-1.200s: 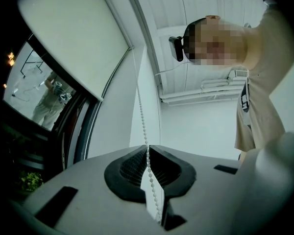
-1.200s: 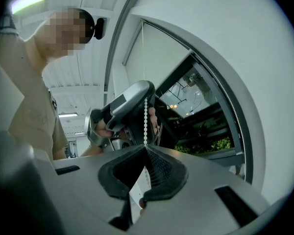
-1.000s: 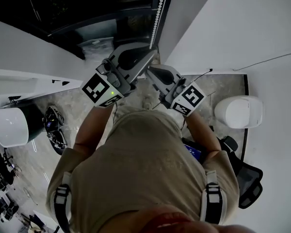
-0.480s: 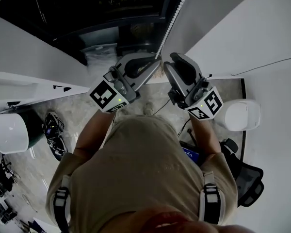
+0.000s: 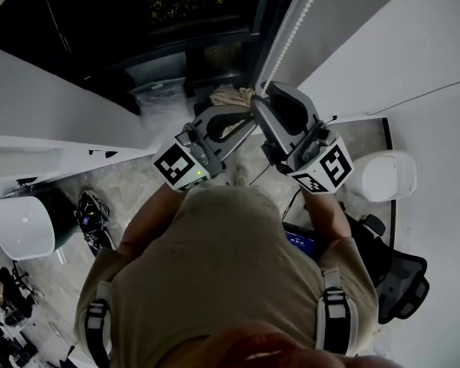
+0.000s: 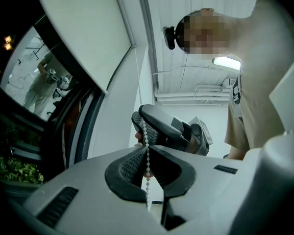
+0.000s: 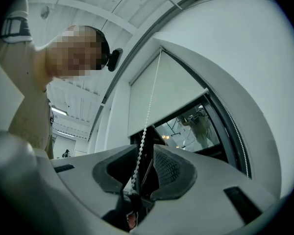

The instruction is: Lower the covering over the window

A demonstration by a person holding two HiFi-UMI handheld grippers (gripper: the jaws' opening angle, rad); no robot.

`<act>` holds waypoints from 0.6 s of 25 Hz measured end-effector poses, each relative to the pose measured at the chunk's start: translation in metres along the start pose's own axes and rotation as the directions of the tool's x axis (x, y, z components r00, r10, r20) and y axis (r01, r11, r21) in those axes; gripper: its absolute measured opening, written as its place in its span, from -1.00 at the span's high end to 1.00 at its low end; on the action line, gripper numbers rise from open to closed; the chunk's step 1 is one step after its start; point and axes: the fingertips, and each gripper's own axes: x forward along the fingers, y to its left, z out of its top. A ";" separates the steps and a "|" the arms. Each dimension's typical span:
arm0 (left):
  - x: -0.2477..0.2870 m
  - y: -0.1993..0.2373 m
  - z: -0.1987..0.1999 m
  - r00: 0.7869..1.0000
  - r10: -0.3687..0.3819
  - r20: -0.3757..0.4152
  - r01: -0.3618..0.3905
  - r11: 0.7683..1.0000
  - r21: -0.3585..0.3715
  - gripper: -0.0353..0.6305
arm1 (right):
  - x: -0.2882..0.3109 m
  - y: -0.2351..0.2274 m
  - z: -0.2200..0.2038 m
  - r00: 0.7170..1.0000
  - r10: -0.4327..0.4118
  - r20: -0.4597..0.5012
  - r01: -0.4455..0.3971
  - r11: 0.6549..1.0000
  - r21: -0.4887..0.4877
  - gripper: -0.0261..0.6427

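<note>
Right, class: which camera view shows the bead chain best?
The left gripper view: each bead of the bead chain shows, pinched in the shut left gripper. The right gripper view shows it loose between the right gripper's jaws, which have just been opening. The head view gives a dotted line.

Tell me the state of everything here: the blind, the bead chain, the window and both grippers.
Roller blind: partly lowered, covering the upper window.
Window: lower part uncovered, dark outside.
Bead chain: hanging, running through both grippers.
Left gripper: shut, fingers pinching the bead chain.
Right gripper: just opened; bead chain passes loose between its fingers.
</note>
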 end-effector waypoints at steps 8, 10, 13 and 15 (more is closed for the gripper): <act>0.007 0.003 -0.006 0.999 -0.030 -0.024 0.031 0.999 0.012 0.82 | -0.001 -0.004 0.009 0.999 -0.021 0.025 0.021 1.000 -0.006 0.69; 0.011 0.002 -0.010 0.999 -0.039 -0.031 0.040 0.999 0.010 0.82 | 0.000 -0.008 0.010 0.999 -0.030 0.018 0.030 0.999 -0.014 0.75; 0.018 0.000 -0.016 0.997 -0.051 -0.057 0.052 0.999 0.012 0.82 | 0.002 -0.012 0.007 1.000 -0.023 -0.014 0.023 1.000 -0.011 0.81; 0.022 0.003 -0.016 0.996 -0.048 -0.071 0.050 0.998 0.027 0.82 | 0.002 -0.017 0.008 0.999 -0.030 -0.018 0.029 0.999 -0.021 0.83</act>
